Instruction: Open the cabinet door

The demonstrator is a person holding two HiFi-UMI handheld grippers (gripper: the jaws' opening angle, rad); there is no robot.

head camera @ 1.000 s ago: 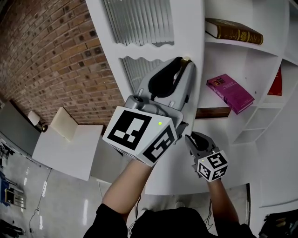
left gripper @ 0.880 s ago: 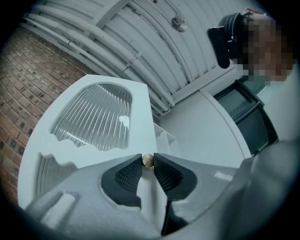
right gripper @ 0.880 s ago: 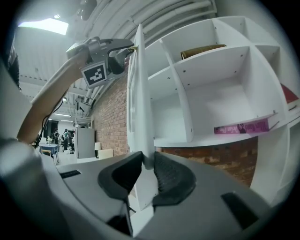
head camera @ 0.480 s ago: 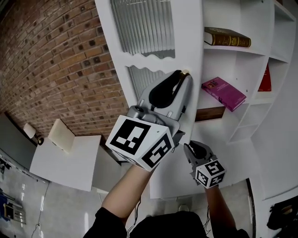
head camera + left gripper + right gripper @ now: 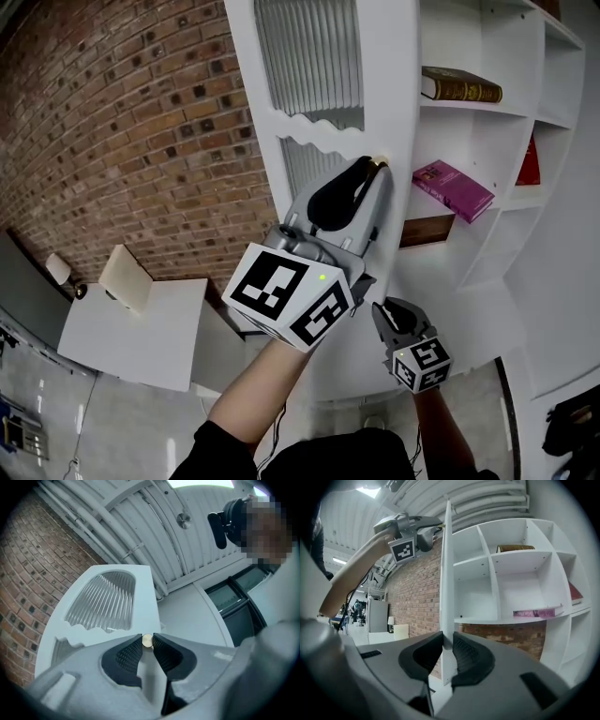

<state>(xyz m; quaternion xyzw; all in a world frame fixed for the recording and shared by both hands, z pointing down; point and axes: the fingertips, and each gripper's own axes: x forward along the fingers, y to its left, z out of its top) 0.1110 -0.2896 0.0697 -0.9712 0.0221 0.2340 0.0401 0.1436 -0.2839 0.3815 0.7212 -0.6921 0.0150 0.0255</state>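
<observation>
Both are gripping the cabinet door (image 5: 389, 84): left hand-held gripper (image 5: 373, 167) is pinching its brass knob (image 5: 147, 641), right hand-held gripper (image 5: 444, 644) is clamping its edge lower down.

Brick wall (image 5: 122, 131), red-brown, runs down the left side. White table (image 5: 141, 328) stands against it; a cream upright panel (image 5: 126, 276) sits at the table's back left corner. A small lamp with a white shade (image 5: 64, 272) stands just beyond that corner. Glossy pale floor (image 5: 56, 422) below.

White shelves (image 5: 469, 111): a brown gilt-edged book (image 5: 459, 84) lies flat on the upper shelf. A magenta book (image 5: 454, 189) lies flat on the shelf under it, near the front edge. A red book (image 5: 531, 159) leans in the compartment to the right.
</observation>
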